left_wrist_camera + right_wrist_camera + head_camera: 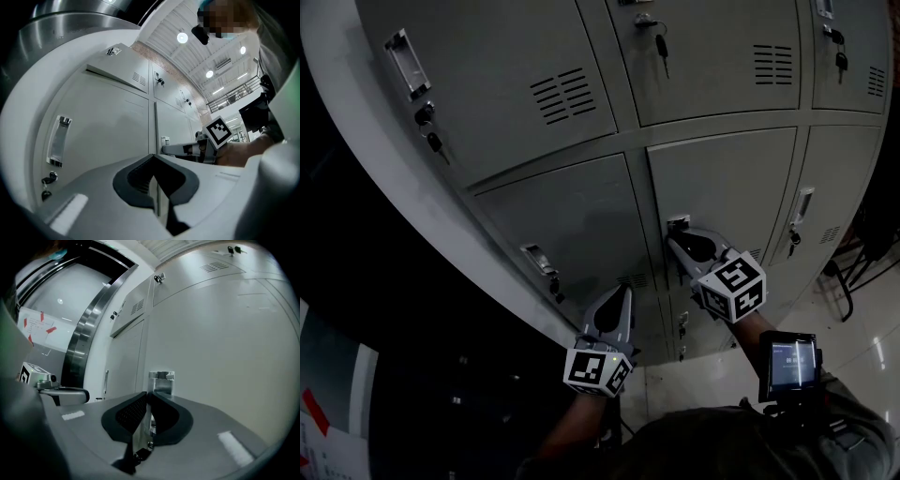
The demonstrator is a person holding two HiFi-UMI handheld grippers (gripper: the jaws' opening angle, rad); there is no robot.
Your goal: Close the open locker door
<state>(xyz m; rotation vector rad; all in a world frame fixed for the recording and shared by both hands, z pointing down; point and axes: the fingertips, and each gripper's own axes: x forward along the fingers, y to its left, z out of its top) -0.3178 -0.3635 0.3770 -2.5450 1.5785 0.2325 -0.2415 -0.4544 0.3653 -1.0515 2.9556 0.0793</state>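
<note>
Head view: a wall of gray lockers (pixel 487 84) seen from above, with two arms reaching out to it.
Locker door (pixel 722 178): in the middle row, to the right. It sits almost level with the doors beside it. I cannot tell if it is shut all the way.
Handle (pixel 678 223): a small shiny piece at the left edge of that door.
Right hand-held gripper (pixel 678 236): its tips are right at the handle. In the right gripper view the jaws are narrow, and the metal of the handle (pixel 161 380) is pinched between the dark pads.
Left hand-held gripper (pixel 623 292): lower down and to the left, close to the bottom corner of the next door (pixel 572 216). In the left gripper view its jaws are closed tip to tip, with nothing in them.
Key (pixel 661 47): hangs from the lock of an upper door.
Small screen (pixel 789 364): sits by the right wrist, glowing a little.
</note>
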